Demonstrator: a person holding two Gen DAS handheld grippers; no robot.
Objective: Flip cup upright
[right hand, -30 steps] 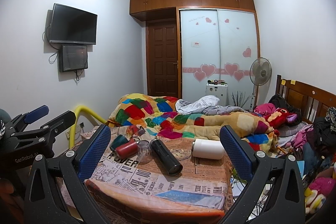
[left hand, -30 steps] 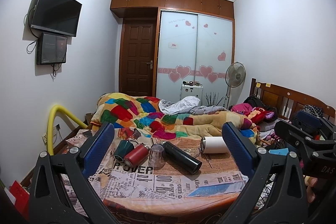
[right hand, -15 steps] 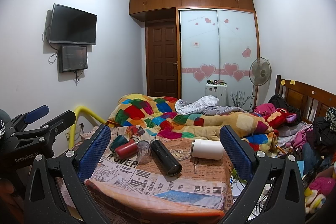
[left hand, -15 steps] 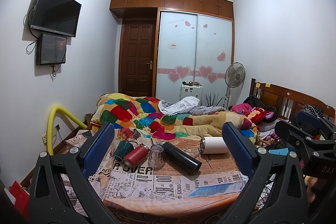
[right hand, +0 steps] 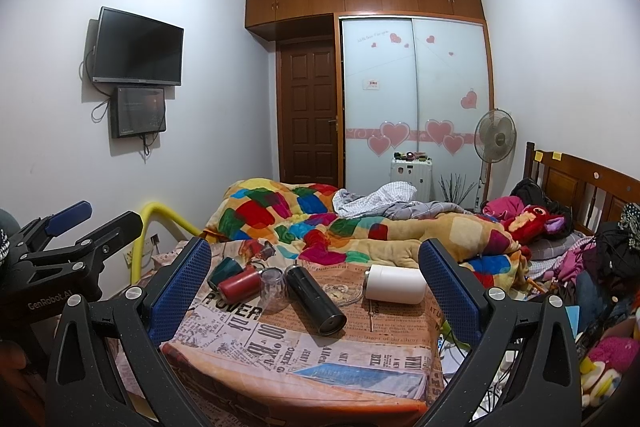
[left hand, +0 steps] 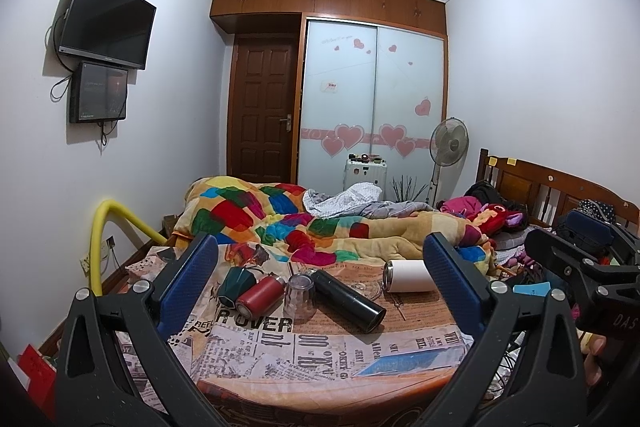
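Left wrist view, gripper: the left gripper (left hand: 318, 277) is held wide, its blue pads framing the whole table, nothing gripped.
Left wrist view, cups: a clear glass cup (left hand: 299, 297) is seen mouth-down at lower centre of the frame, just beside a red flask (left hand: 260, 295) and a black flask (left hand: 347, 294), both lying on their sides; a green cup (left hand: 237, 283) lies tipped at left, a white tumbler (left hand: 408, 270) on its side at right.
Left wrist view, surface: all are spread on a newspaper-print tablecloth (left hand: 320, 347).
Right wrist view, gripper: the right gripper (right hand: 316, 277) is likewise spread wide and empty, well short of the glass cup (right hand: 274, 289); the left gripper (right hand: 76, 227) is glimpsed at the frame's left edge.
Right wrist view, crowding: the glass cup stands close between the red flask (right hand: 239, 283) and the black flask (right hand: 315, 299); contact cannot be told.
Step judged in hand: approach, with no cup yet grasped; which cup is meant cannot be told.
Advice: the chosen cup is best taken across its mid-wall, lifted clear of its neighbours before being turned, and set down on bare cloth.
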